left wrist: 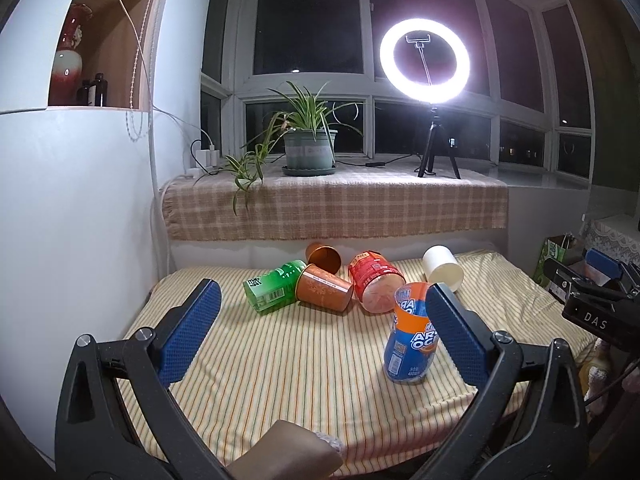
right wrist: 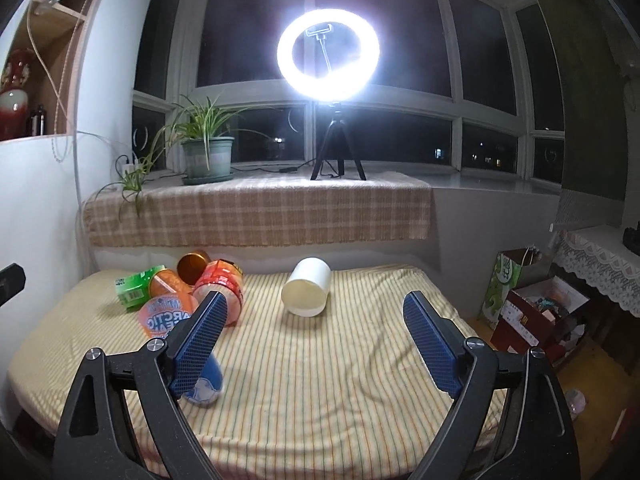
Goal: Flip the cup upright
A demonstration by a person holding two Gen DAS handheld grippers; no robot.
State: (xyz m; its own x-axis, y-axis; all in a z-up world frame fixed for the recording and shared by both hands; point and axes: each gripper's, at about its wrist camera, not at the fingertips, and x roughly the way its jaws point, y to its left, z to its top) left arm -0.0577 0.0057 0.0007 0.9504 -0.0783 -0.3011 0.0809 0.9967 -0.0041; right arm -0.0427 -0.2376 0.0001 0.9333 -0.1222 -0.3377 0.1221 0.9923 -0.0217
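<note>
Ring light [right wrist: 328, 54] on tripod and potted plant [left wrist: 310, 148] on checked sill cloth behind bed [left wrist: 300, 360]. On striped bed: green cup [left wrist: 270, 288], two copper cups, red cup [left wrist: 374, 280] clustered on sides, touching; white cup [right wrist: 307, 288] on side, apart at right. Orange-blue cup [left wrist: 412, 336] stands tilted, mouth up, near front, just beside left gripper [left wrist: 320, 336] finger. Contents not visible. Both left and right gripper [right wrist: 316, 346] fingers spread wide, holding nothing, hovering above bed.

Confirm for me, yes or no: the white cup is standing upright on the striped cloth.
No. In the right wrist view the white cup lies on its side on the striped cloth, its open mouth facing the camera.
</note>
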